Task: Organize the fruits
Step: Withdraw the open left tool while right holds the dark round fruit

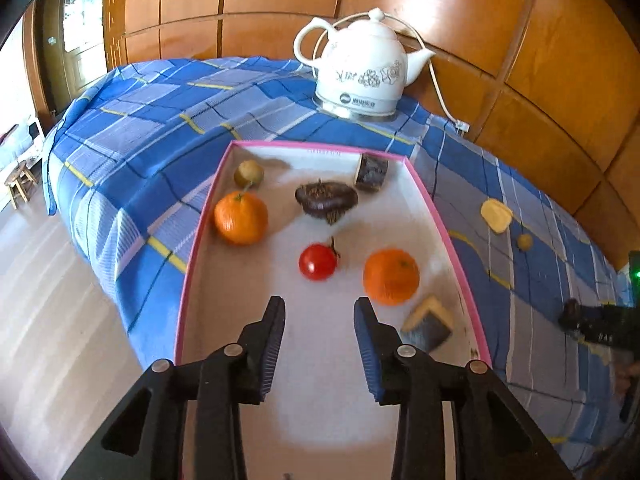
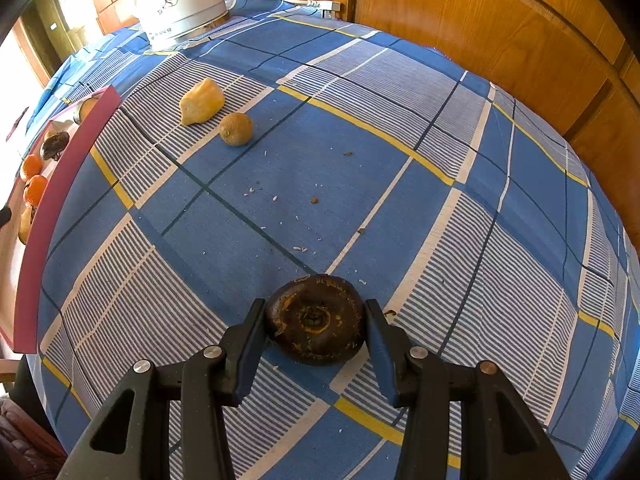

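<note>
A pink-rimmed white tray (image 1: 436, 208) holds two oranges (image 1: 241, 218) (image 1: 391, 277), a red tomato (image 1: 318, 262), a dark brown knobbly fruit (image 1: 326, 200), a small greenish-brown fruit (image 1: 248, 173), a dark chunk (image 1: 371, 172) and a yellow-grey wedge (image 1: 428, 328). My left gripper (image 1: 320, 308) hangs open over the tray's near end, just short of the tomato, with nothing between its fingers. My right gripper (image 2: 316, 308) is shut on a dark brown round fruit (image 2: 316, 332) down at the checked cloth. A yellow piece (image 2: 201, 101) and a small brown fruit (image 2: 236, 129) lie loose on the cloth.
A white ceramic kettle (image 1: 360, 68) with its cord stands at the back of the blue checked cloth (image 2: 400, 160). Wooden panelling runs behind and to the right. The tray's pink rim (image 2: 60, 184) lies left of my right gripper. Crumbs dot the cloth.
</note>
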`<state>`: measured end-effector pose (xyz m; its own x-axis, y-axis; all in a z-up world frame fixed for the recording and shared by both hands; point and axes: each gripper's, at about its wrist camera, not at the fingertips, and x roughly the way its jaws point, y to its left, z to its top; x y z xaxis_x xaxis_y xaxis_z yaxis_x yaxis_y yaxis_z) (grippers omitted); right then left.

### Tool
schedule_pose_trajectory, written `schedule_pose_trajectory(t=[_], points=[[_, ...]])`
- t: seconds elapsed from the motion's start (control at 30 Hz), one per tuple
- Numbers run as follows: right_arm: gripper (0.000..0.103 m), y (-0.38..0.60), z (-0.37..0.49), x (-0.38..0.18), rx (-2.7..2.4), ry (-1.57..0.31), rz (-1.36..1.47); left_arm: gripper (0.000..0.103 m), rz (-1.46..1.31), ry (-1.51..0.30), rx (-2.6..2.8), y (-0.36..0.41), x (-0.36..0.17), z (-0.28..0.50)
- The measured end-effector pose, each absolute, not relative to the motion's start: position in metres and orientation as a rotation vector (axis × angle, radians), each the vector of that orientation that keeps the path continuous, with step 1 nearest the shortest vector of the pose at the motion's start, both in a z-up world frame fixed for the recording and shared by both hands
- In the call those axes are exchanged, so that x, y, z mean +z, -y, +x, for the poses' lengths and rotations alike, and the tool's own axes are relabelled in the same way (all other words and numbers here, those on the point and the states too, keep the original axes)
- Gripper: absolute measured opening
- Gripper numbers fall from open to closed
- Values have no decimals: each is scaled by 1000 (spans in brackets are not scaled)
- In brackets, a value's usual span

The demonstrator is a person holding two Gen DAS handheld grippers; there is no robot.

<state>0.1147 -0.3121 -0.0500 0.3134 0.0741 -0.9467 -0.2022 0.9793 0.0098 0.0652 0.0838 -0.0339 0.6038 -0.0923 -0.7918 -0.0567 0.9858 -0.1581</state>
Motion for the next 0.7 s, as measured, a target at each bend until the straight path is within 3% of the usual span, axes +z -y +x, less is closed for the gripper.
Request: schedule_pose_trajectory(t=[0.7], points=[[48, 314, 116, -49, 172, -1246, -106, 42, -101, -856, -48, -64, -15, 55]])
